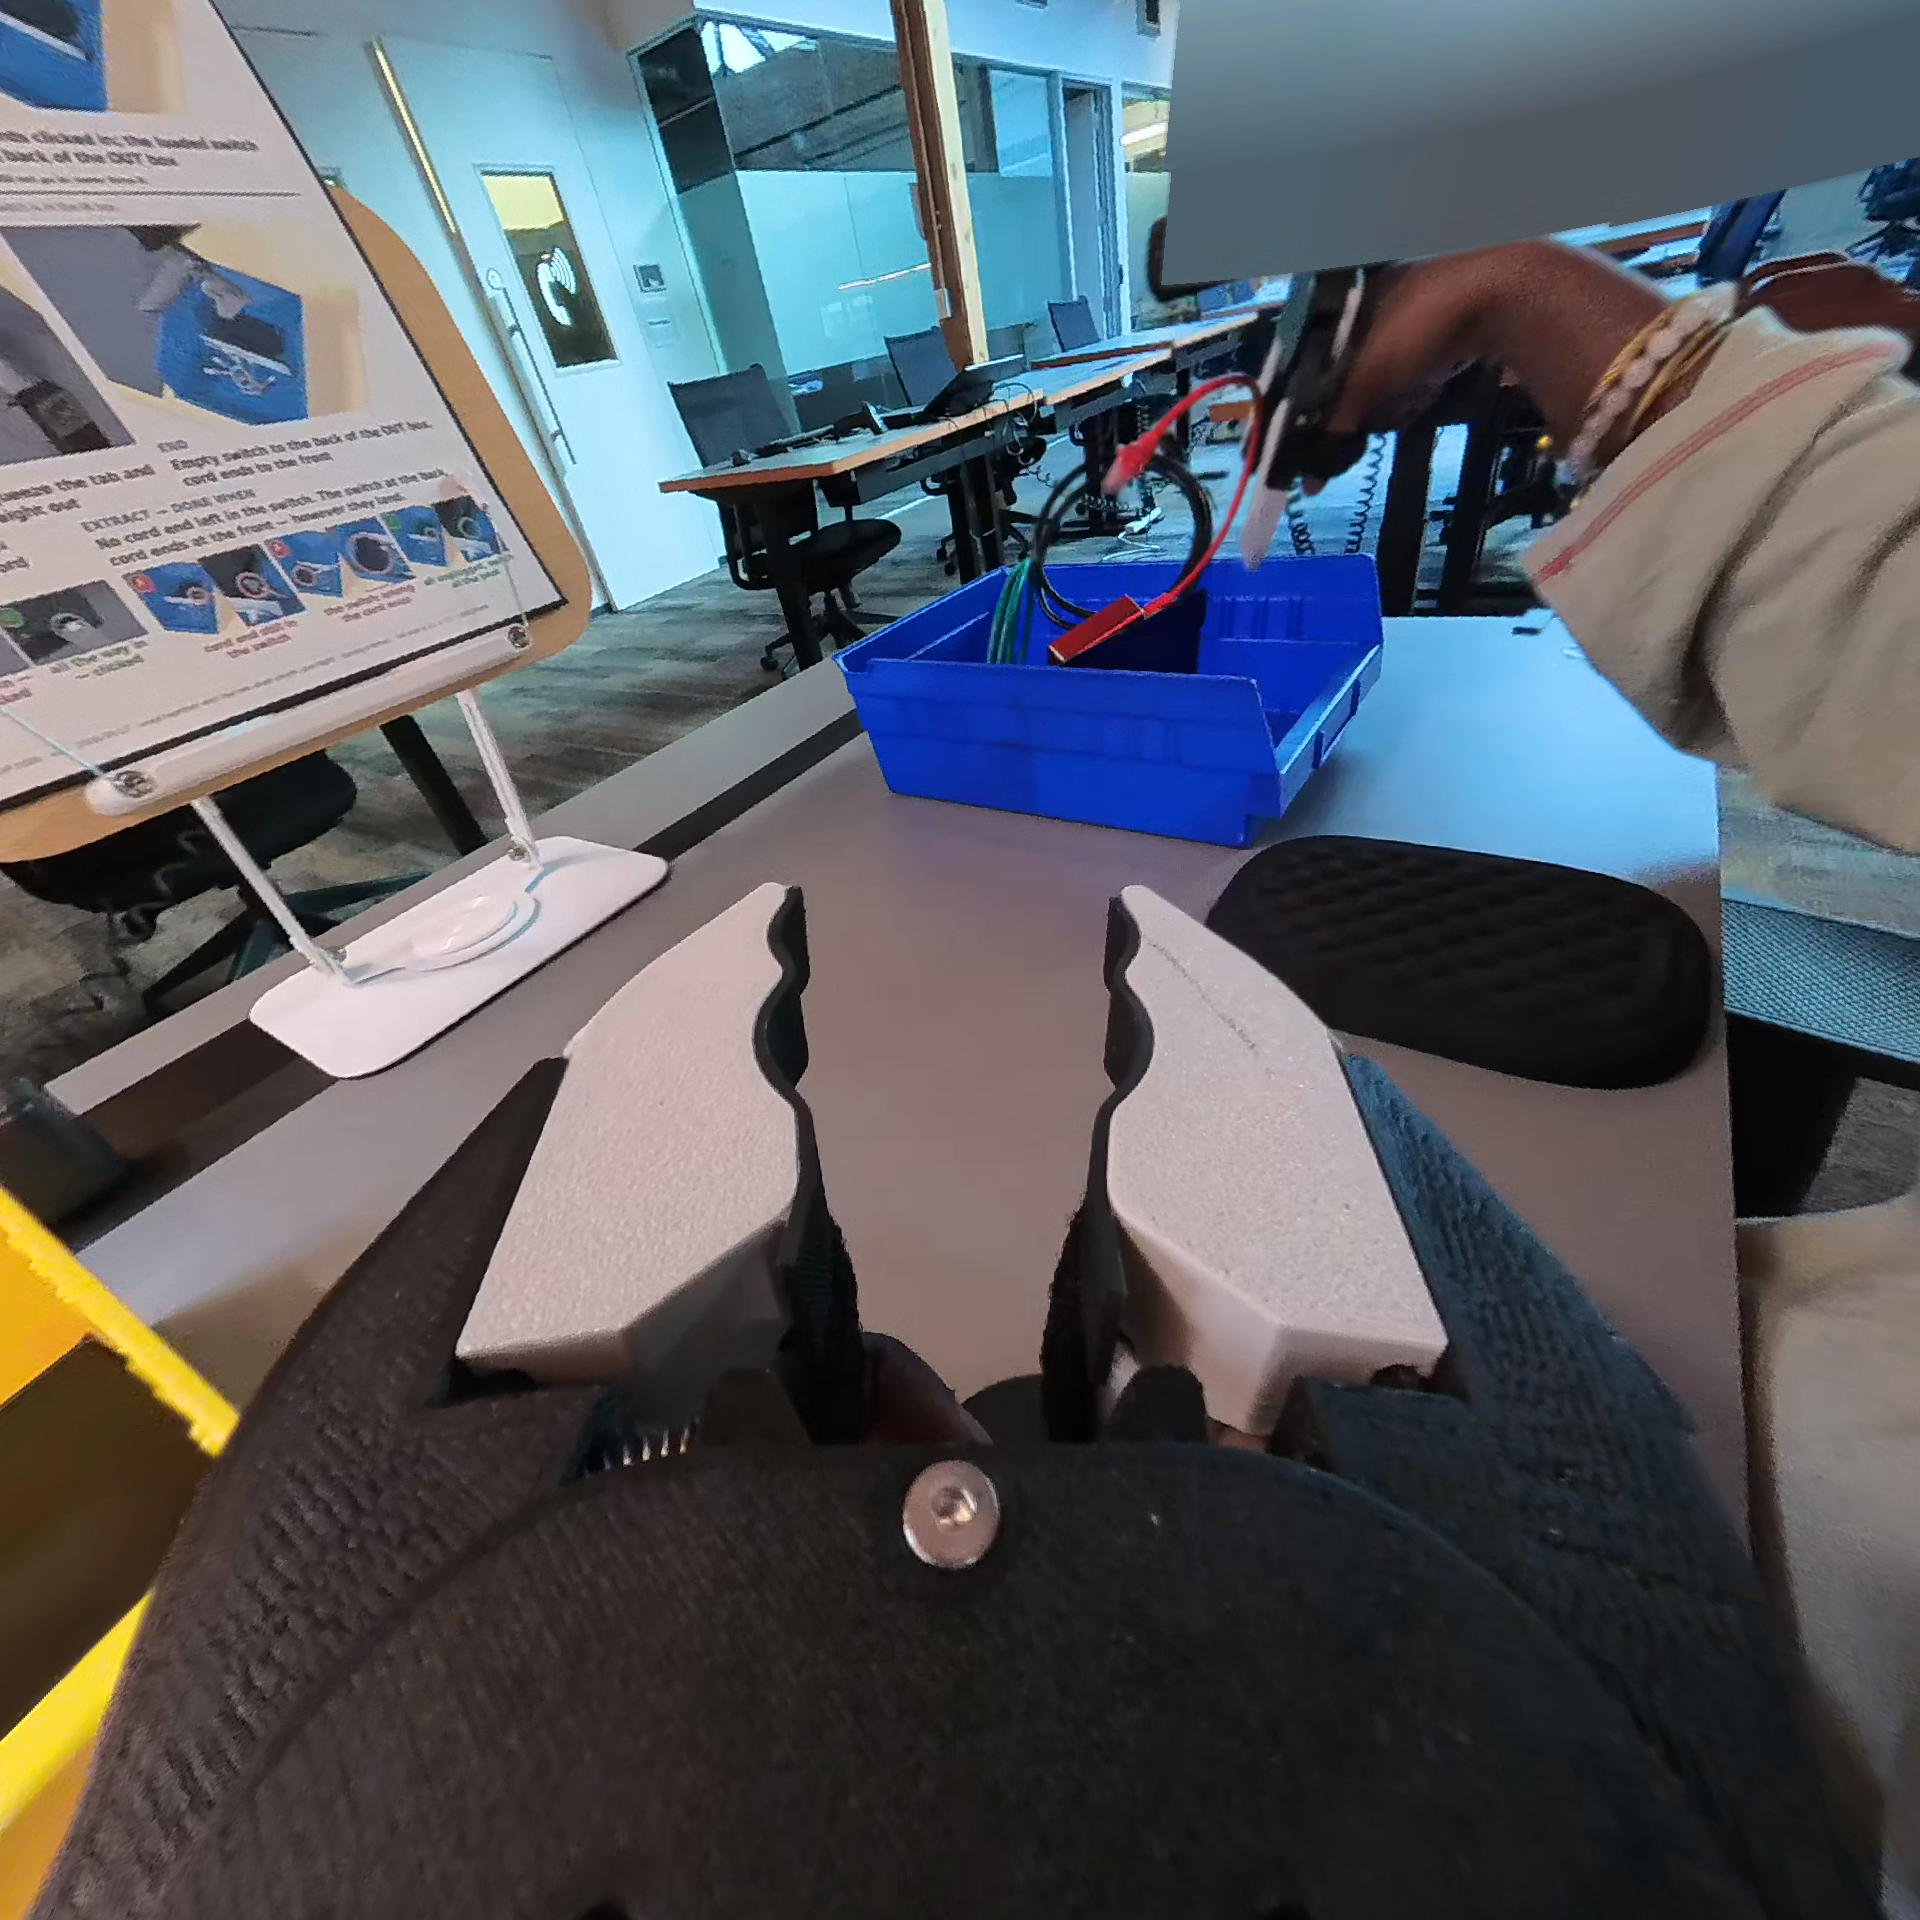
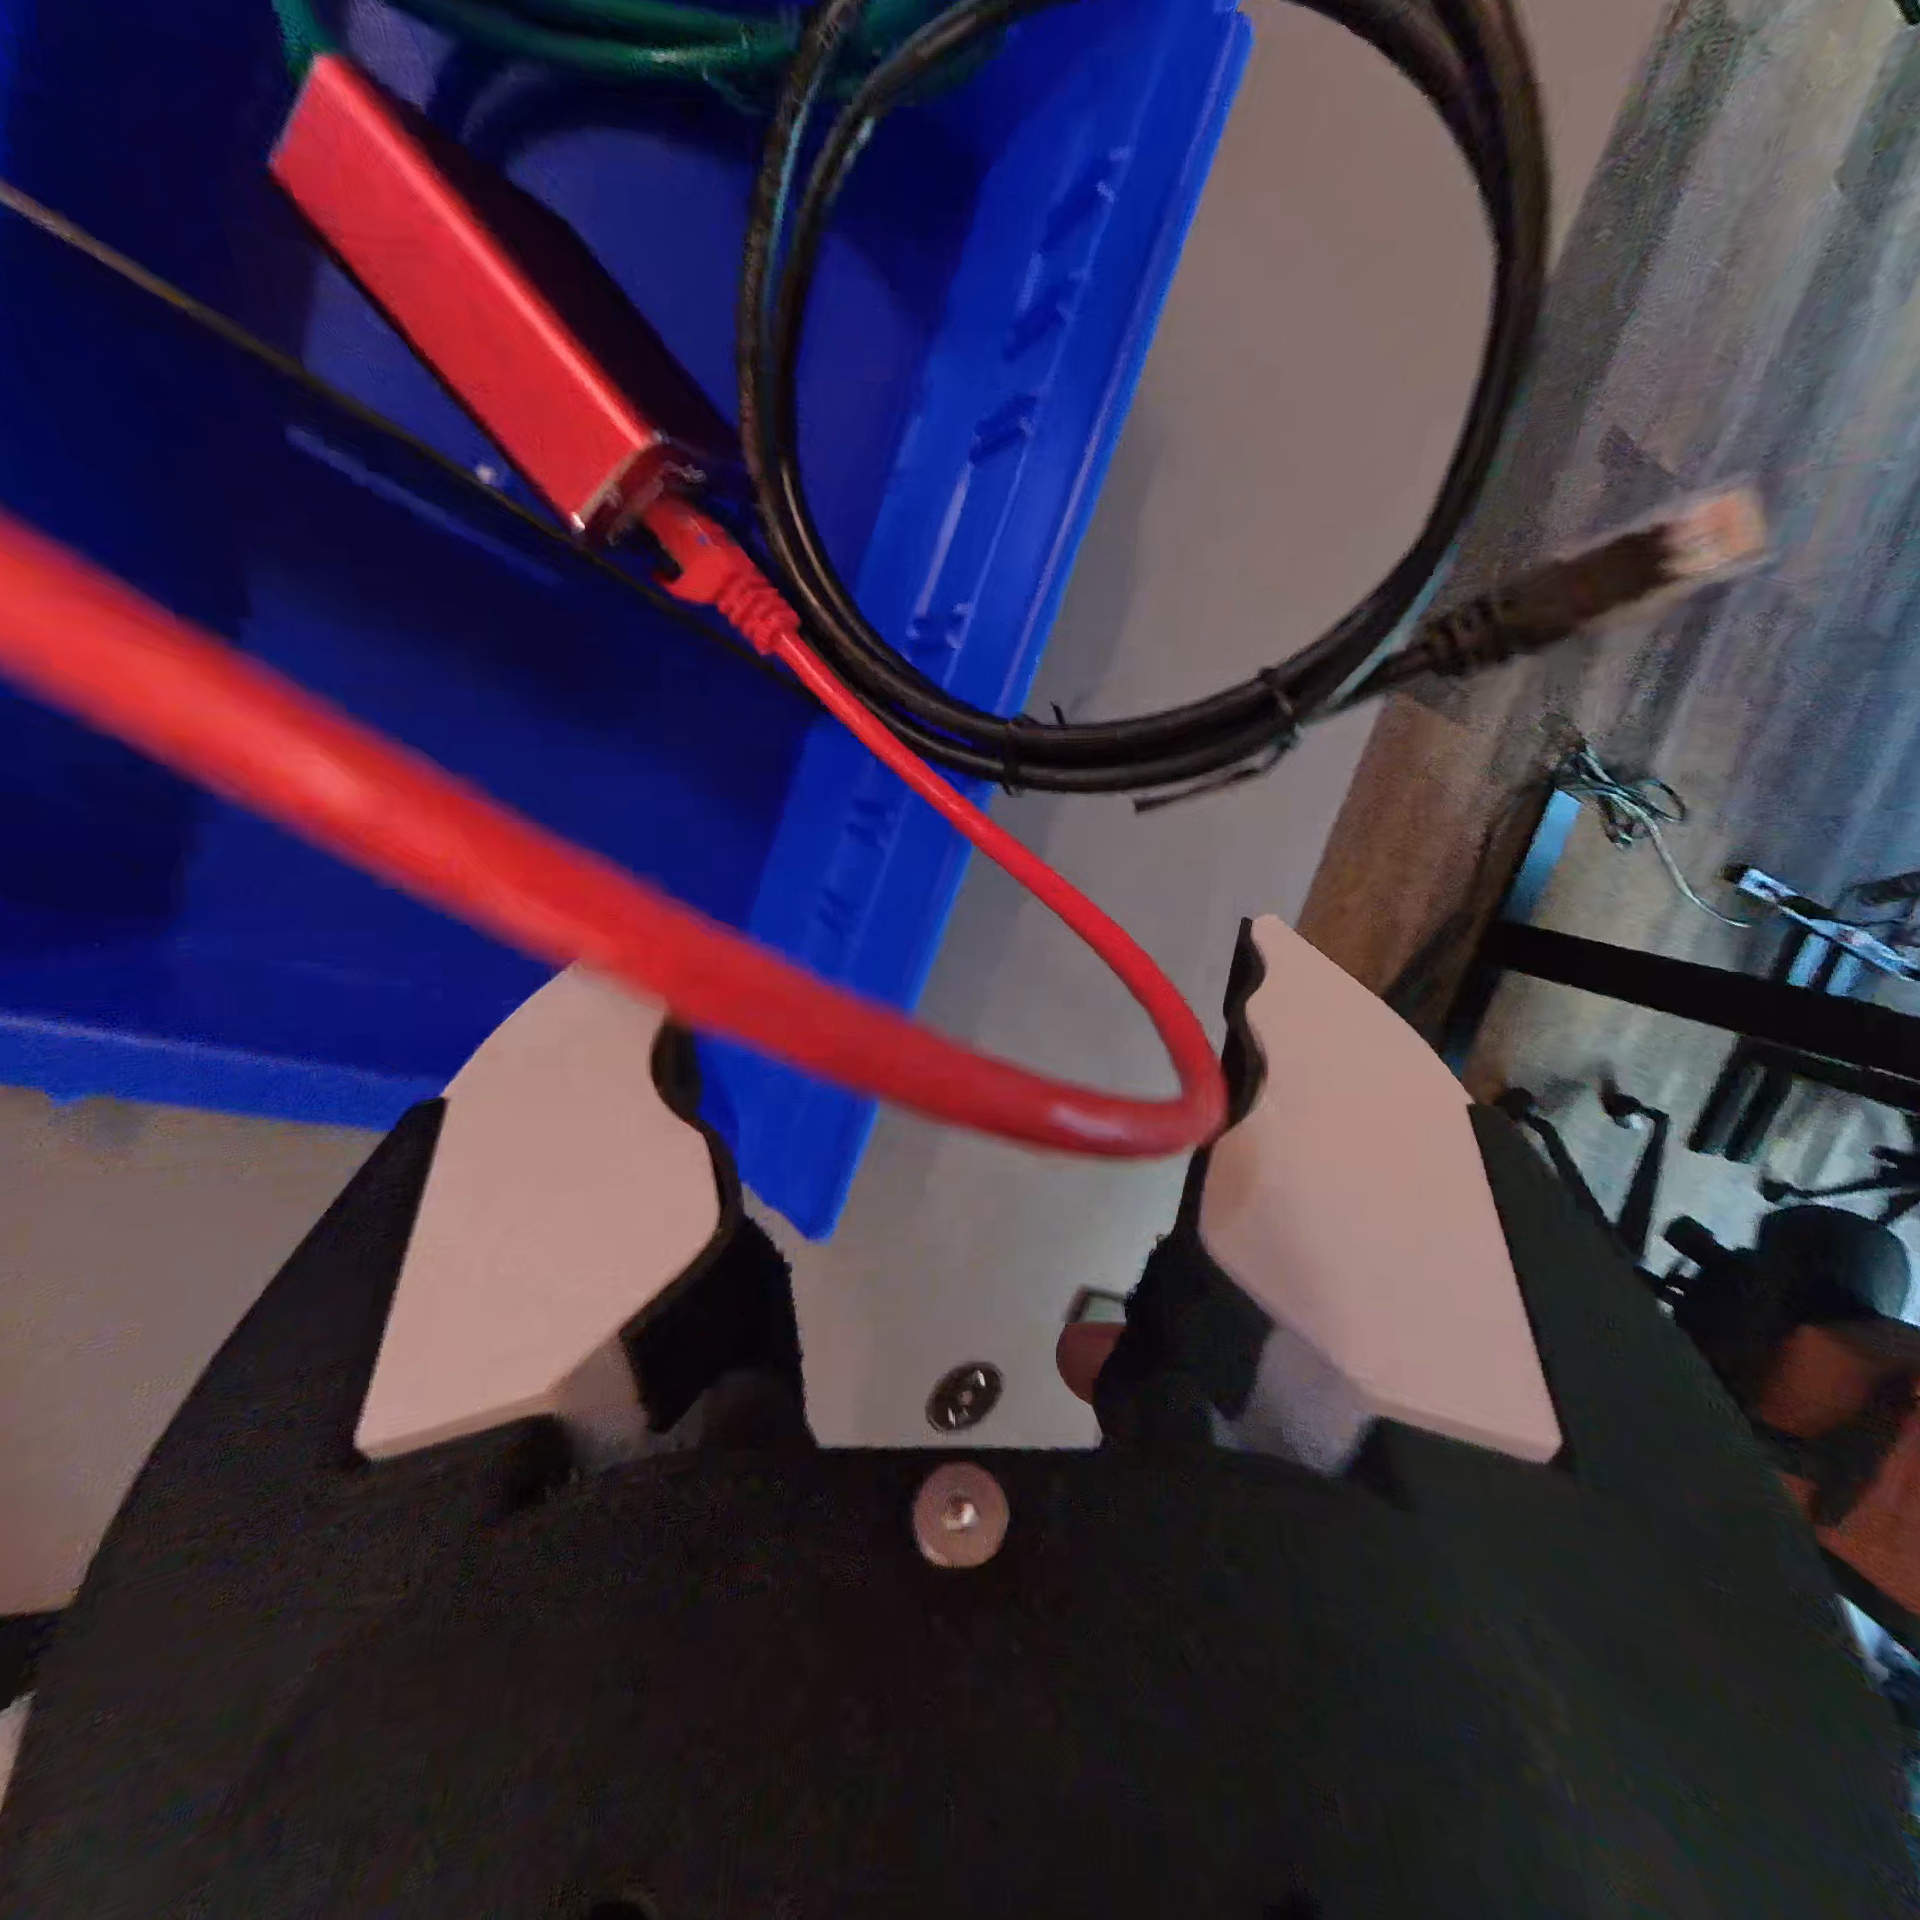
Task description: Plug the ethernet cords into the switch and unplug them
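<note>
- Left gripper (image 1: 956, 925) is nearest, low over the grey table (image 1: 935, 831); its jaws stand wide and hold nothing.
- Right gripper (image 2: 961, 997) hangs above the blue bin (image 2: 935, 582); jaws wide, the red cord (image 2: 1039, 1101) only loops across the gap, against one finger (image 2: 1340, 1122).
- The cord is plugged into the red switch (image 2: 468, 291), which lies in the bin; the black cord (image 2: 1143, 738) is coiled over the rim, its plug free.
</note>
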Available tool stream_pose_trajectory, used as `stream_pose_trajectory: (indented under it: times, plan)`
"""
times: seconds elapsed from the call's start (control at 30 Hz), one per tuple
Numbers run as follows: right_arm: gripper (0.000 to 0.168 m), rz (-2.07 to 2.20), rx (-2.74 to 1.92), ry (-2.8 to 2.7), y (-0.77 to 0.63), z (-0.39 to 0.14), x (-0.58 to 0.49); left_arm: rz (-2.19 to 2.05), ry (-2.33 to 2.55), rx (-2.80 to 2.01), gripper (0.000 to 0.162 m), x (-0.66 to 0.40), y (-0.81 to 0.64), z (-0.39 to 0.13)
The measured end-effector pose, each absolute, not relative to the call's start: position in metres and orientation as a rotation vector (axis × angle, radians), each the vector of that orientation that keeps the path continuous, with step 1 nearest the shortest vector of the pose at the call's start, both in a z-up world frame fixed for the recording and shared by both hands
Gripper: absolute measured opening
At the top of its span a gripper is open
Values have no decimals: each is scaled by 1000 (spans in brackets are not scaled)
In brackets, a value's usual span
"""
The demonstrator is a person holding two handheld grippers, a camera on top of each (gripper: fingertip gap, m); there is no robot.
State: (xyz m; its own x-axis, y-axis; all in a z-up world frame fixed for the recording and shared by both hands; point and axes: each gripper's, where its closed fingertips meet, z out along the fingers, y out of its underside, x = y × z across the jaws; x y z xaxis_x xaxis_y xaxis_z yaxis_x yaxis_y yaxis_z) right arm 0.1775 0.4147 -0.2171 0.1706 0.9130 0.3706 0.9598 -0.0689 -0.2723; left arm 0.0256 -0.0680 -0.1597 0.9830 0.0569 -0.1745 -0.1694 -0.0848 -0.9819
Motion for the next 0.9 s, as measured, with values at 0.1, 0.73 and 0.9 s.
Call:
stream_pose_trajectory:
  times: [0.1,0.73,0.9]
  plan:
    - [104,-193,-1983,-1776,412,-209,193,213,79,-1649,55,22,-72,-159]
    - [119,688,-1501,-1510,208,-239,107,539,-438,-1958,85,-78,-136,-217]
    - [48,672,-1576,-1482,204,-263,93,506,-493,-2052,67,-84,-138,-247]
